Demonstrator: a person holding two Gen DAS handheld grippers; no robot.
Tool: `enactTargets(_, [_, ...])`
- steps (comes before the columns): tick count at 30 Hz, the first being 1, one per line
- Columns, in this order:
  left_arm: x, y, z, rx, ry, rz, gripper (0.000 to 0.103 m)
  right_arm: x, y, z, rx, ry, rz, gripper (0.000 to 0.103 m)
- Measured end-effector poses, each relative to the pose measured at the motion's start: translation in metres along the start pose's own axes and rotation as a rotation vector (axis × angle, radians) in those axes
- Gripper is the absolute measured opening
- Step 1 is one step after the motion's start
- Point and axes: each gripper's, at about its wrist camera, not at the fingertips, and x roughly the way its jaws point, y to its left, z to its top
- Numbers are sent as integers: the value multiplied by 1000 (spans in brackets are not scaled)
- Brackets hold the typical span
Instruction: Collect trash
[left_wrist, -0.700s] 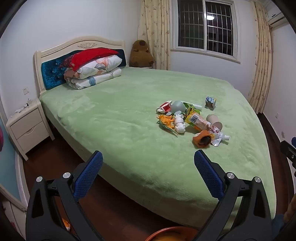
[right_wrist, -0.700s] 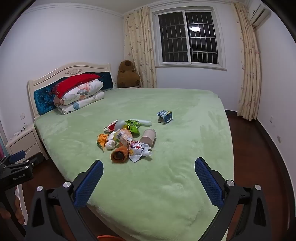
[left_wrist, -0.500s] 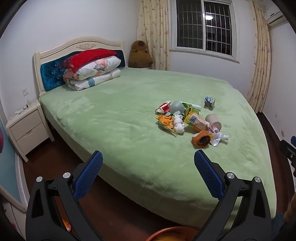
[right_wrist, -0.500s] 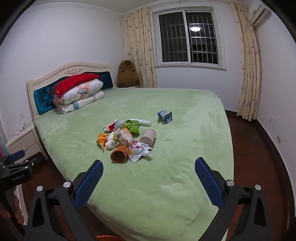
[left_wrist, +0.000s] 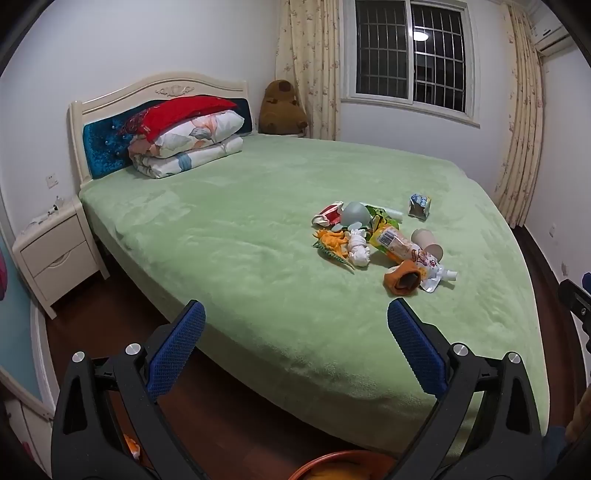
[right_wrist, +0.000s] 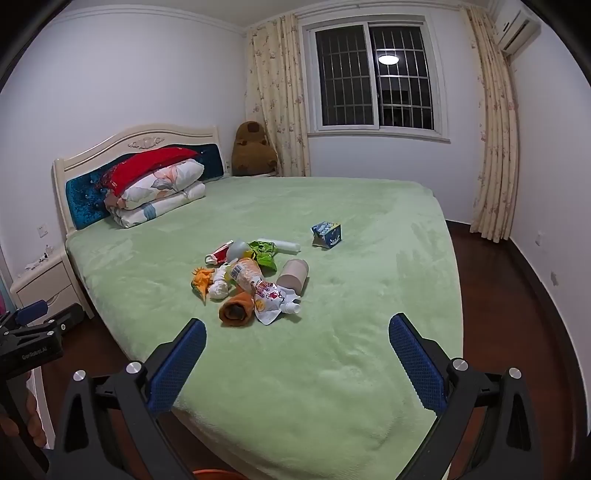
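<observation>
Left gripper spread wide, blue pads far apart, nothing between them, hanging off the near edge of the bed above dark wood floor. Right gripper same deal — jaws wide, holding nothing, hovering over the foot corner of the green bedspread.

Trash pile sitting mid-bed, well ahead of both grippers, not touched by either. Closest to the right gripper: an orange rolled-up thing with a dark opening, touching a crumpled white spout pouch with red print. Just behind those, a brown paper cup on its side, a clear bottle with an orange label, a wadded white tissue and an orange-and-green wrapper. Further back, a green snack bag, a pale grey-green round thing, a red-and-white wrapper and a white tube. Off on its own, a little past the heap toward the window — a crushed blue-and-white carton.

Further out: folded quilts and a red pillow stacked against the blue-padded headboard, brown plush toy in the corner, white nightstand beside the bed, floral curtains. Orange rim of a bucket or bin poking in at the bottom of the left view, can't tell what's inside.
</observation>
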Motion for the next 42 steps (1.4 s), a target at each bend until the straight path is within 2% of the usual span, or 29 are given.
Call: enactTargets(42, [0, 4, -5, -4, 18, 3, 97, -3, 8, 0, -3, 7, 0, 98])
